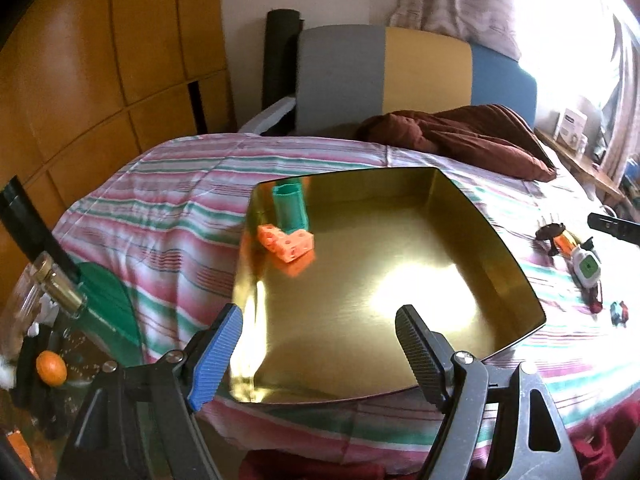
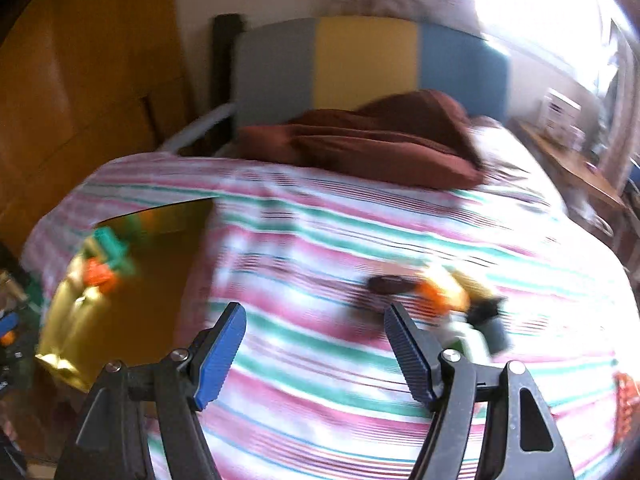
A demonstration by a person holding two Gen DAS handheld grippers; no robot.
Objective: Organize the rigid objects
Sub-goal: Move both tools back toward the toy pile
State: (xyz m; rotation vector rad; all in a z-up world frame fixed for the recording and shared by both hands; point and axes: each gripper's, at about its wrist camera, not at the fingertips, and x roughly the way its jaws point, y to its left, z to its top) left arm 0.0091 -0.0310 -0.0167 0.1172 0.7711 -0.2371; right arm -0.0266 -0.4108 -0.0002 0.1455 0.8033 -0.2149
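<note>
A shiny gold tray [image 1: 492, 240] lies on a bed covered by a pink, green and white striped sheet [image 1: 160, 208], and everything here is placed from that tray. Inside it, in the far left corner, a teal cylinder [image 1: 290, 206] stands upright, and an orange block with holes [image 1: 289, 245] sits touching its near side; both are mirrored in the tray wall. The left gripper [image 1: 318, 354] hangs over the tray's near edge with its jaws spread wide and nothing between them. To the right of the tray, on the sheet and well apart from it, lies a loose cluster of small things: a dark brown piece [image 1: 551, 233], a white and green toy [image 1: 587, 268] just beyond it, and 2 small items further right that are too small to identify. Beyond the tray's far side a dark red cloth [image 1: 460, 136] is heaped near a headboard of grey, yellow and blue panels [image 1: 424, 68]. The right wrist view is blurred; the right gripper [image 2: 316, 350] is to the right of the tray [image 2: 132, 320], above the sheet, jaws wide apart and holding nothing, with the blurred cluster of small things [image 2: 444, 296] just past its right finger.
</note>
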